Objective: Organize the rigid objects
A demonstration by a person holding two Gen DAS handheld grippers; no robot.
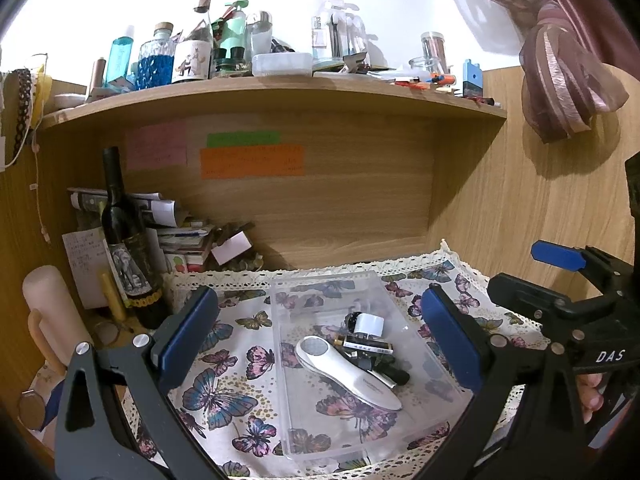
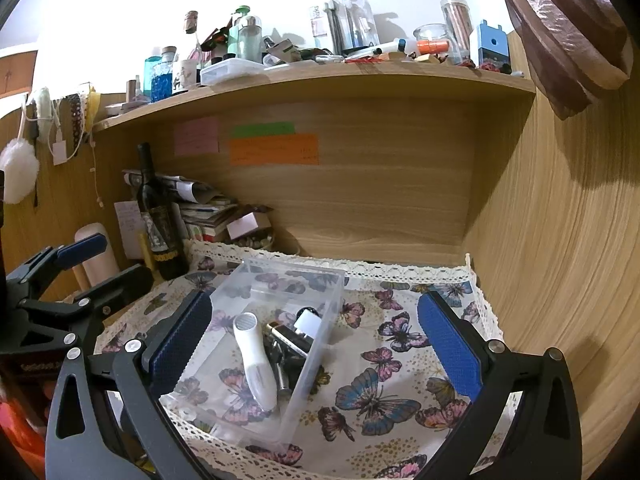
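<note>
Left wrist | left claw (image 1: 320,336) spread above clear box (image 1: 320,292) | bare cloth (image 1: 224,360) beside

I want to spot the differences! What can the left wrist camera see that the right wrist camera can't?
Only the left wrist view shows a wristwatch at the lower left edge and the knotted part of the curtain.

Only the right wrist view shows a fluffy white puff hanging on the left wall.

Both show the clear plastic box on the butterfly cloth, holding a white handheld device and small dark items, plus the dark wine bottle. Both pairs of tongs, left and right, are open and empty.
</note>
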